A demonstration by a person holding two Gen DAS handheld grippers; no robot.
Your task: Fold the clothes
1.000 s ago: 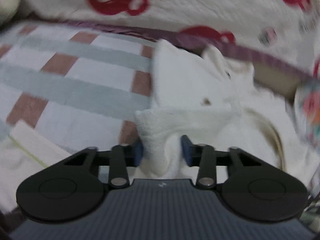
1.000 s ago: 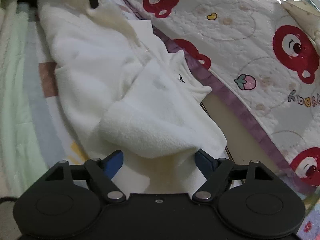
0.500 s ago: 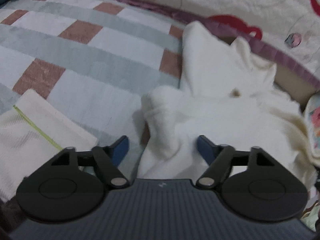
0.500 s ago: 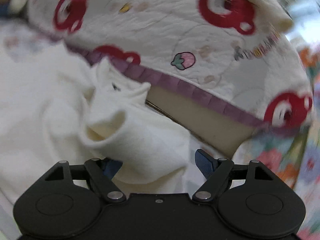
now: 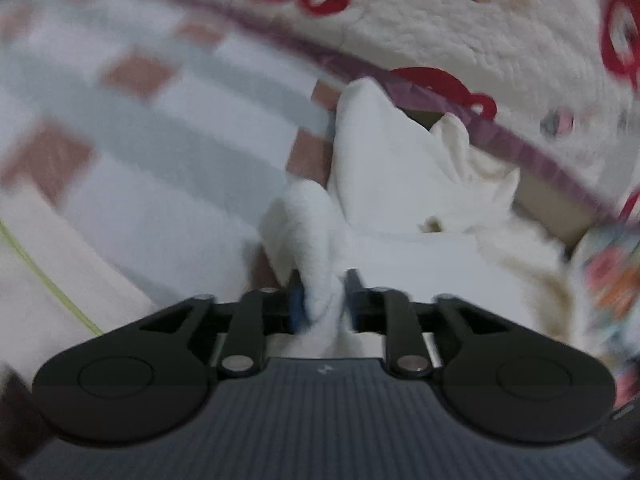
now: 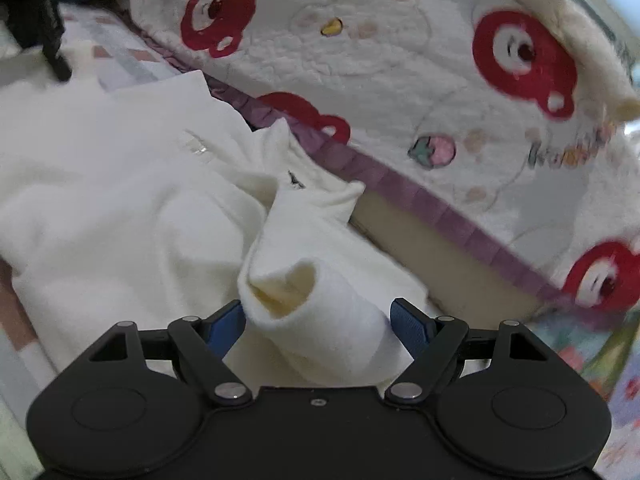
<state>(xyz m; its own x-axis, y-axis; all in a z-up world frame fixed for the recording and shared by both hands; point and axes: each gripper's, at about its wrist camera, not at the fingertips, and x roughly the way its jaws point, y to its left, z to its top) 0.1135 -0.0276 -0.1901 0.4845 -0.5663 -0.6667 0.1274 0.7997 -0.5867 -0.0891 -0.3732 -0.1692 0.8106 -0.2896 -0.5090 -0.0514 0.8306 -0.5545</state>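
- Lying crumpled on the bed, a white fleece garment [image 6: 120,208] is seen spread over a checked blanket [image 5: 168,148] of pale blue, white and brown squares.
- In the left wrist view, the left tongs [image 5: 322,300] are seen narrow and closing, with a bunched fold of the white garment [image 5: 400,184] between the blue pads [image 5: 295,304]; the fold is pressed from both sides.
- The rest of the garment is seen stretching away to the far right of that fold, up to a purple-edged quilt [image 5: 500,32] printed with red bears.
- A folded cream cloth with a thin yellow-green line [image 5: 44,280] is seen at the near left of the left wrist view, on the blanket.
- In the right wrist view, the right tongs [image 6: 318,320] are held wide, with a rolled sleeve end [image 6: 304,304] of the garment lying between the blue pads [image 6: 408,326].
- The left pad appears to touch the sleeve; whether the right pad touches it cannot be told.
- The sleeve's open cuff is turned towards the far side, its cream inside showing.
- The bear quilt [image 6: 400,60] is seen along the far right, and the other black tool [image 6: 40,28] at the far left corner.
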